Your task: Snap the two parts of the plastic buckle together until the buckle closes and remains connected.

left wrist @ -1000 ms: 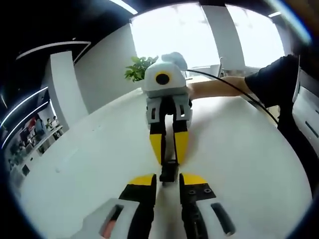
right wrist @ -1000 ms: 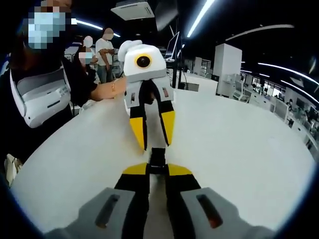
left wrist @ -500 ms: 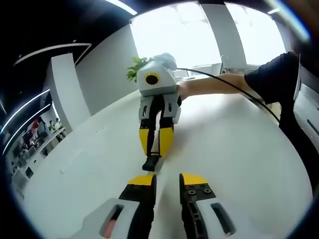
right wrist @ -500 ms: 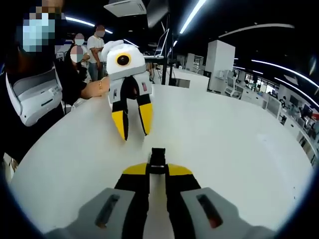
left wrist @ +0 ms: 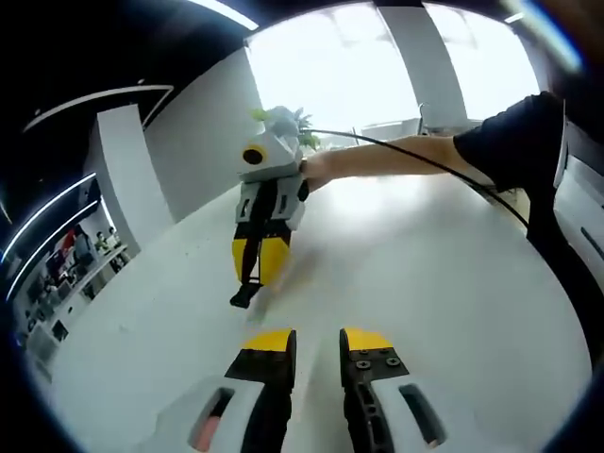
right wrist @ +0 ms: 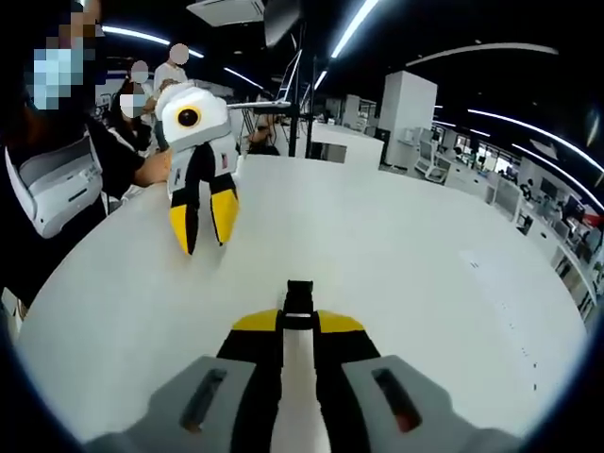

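in the right gripper view our right gripper (right wrist: 300, 321) is nearest, its yellow tips pinching the black buckle (right wrist: 299, 295), which sticks out ahead of them above the white desk (right wrist: 425, 283). farther off to the left, our left gripper (right wrist: 200, 219) hangs over the desk with its tips apart and nothing between them. in the left gripper view those tips (left wrist: 316, 342) stand spread, and beyond them the right gripper carries the buckle (left wrist: 243, 295) at its tip.
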`<state>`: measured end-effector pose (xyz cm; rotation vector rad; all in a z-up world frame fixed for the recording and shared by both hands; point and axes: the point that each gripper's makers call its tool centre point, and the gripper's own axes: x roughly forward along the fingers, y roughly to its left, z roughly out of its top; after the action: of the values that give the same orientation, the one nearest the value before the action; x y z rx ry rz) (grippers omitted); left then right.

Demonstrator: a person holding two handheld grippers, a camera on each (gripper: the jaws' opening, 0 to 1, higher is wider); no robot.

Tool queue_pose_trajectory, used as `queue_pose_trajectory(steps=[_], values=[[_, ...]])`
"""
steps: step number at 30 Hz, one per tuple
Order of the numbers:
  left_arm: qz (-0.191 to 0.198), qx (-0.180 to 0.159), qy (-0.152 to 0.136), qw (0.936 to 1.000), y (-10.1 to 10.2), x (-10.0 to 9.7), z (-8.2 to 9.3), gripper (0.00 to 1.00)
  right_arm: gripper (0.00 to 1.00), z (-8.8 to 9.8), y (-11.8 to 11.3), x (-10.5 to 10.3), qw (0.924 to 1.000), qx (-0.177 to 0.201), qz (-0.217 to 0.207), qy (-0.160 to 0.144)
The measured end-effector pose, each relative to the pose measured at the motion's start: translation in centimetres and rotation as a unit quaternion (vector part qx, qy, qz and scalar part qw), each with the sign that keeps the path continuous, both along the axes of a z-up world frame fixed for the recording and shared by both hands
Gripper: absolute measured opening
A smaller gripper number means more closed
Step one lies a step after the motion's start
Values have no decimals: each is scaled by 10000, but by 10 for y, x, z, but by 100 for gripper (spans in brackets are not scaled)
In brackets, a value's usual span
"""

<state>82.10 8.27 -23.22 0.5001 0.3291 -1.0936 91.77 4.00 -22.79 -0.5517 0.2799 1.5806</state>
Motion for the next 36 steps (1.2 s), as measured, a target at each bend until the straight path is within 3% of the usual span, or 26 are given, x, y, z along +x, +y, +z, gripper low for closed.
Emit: queue_pose_trajectory(steps=[9, 20, 36], values=[[-108, 9, -51, 9999, -4, -5, 2, 17, 10, 5, 3, 27, 10000, 9, -61, -58], [-147, 42, -93, 9998, -6, -8, 2, 18, 10, 2, 7, 56, 9996, -238, -57, -107], [-178, 155, -100, 9997, -6, -8, -3, 18, 10, -13, 8, 69, 9993, -380, 20, 50]])
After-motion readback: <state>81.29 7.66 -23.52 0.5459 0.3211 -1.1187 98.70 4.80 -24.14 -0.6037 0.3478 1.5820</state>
